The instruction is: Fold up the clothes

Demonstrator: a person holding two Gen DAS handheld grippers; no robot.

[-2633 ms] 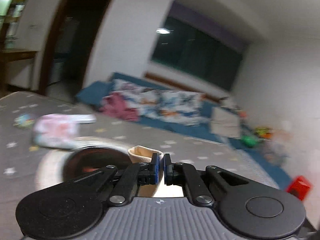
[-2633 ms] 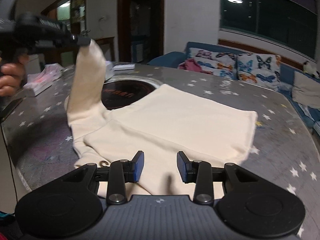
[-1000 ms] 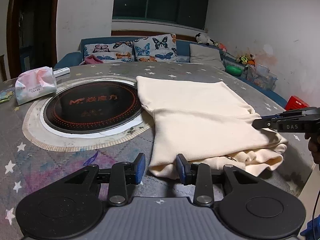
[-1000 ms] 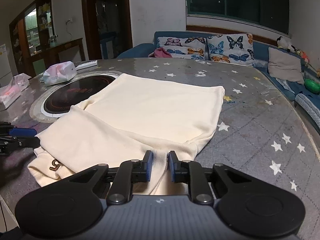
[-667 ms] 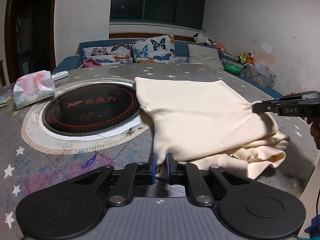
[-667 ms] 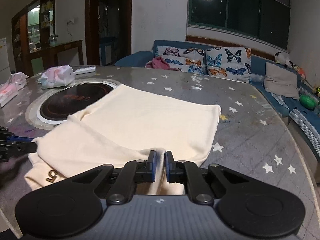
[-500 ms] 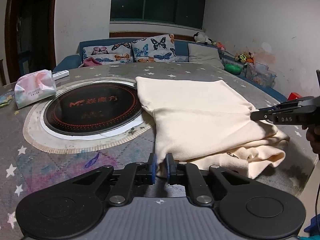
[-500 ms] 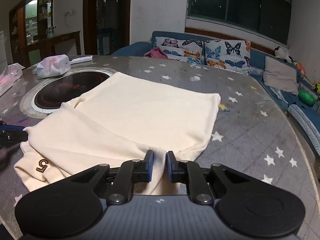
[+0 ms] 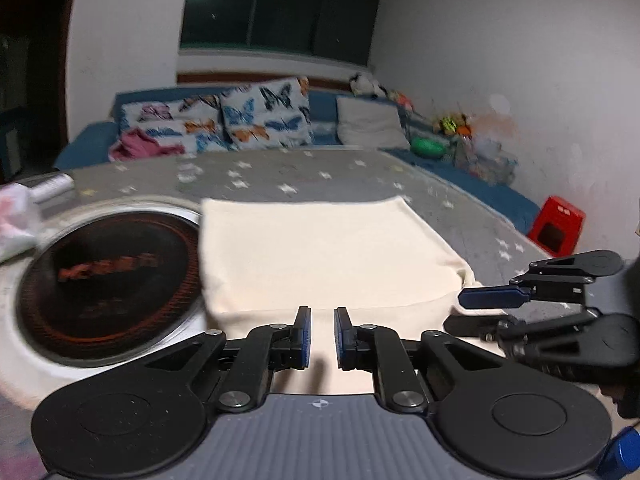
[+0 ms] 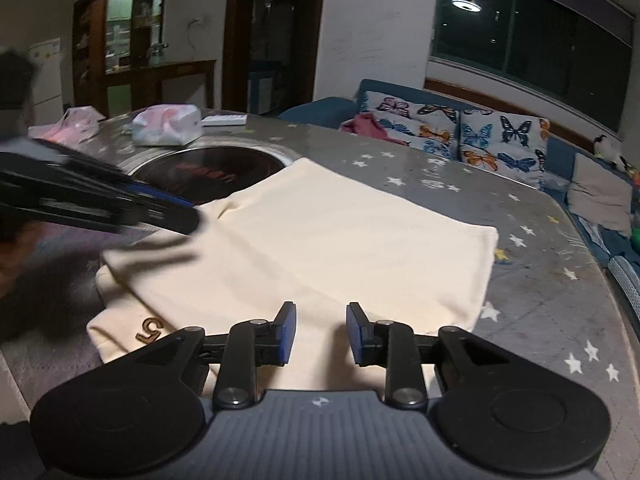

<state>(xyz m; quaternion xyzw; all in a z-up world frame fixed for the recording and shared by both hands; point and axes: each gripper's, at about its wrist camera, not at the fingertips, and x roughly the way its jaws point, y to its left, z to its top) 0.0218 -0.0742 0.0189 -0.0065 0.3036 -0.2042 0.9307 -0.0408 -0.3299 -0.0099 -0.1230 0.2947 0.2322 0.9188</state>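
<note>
The cream garment [image 10: 320, 240] lies flat on the surface [image 10: 540, 280], doubled over itself into a rough rectangle w/ more than one layer showing at the near edge; a gold "5" mark [image 10: 150, 330] sits on the lower layer at the near-left corner in the right wrist view. Far-left corner overlaps the rim of the round black hob [image 9: 108, 276] set in the surface. Long axis, as judged from both views: runs from the near edge away toward the sofa [image 10: 480, 136], so the short near edge is the one facing both tools. The left gripper [image 9: 320, 338] stands directly over that near edge, jaws apart by a narrow gap, nothing between them; cloth lies just ahead and below. The right gripper [image 10: 321, 334] sits at the same near edge further along, jaws wider apart, also holding nothing; in the left wrist view it shows at the garment's near-right corner [image 9: 460, 276], one blue pad just beside the fold. Neither is clearly nearer: each covers its own end of the near edge. Judgement: the cloth is part-folded; whether a further fold toward the far edge is due or the fold is complete, the pictures do not settle. Tissue pack [image 10: 166, 126] and remote [image 10: 224, 120] lie well apart, beyond the hob.
</note>
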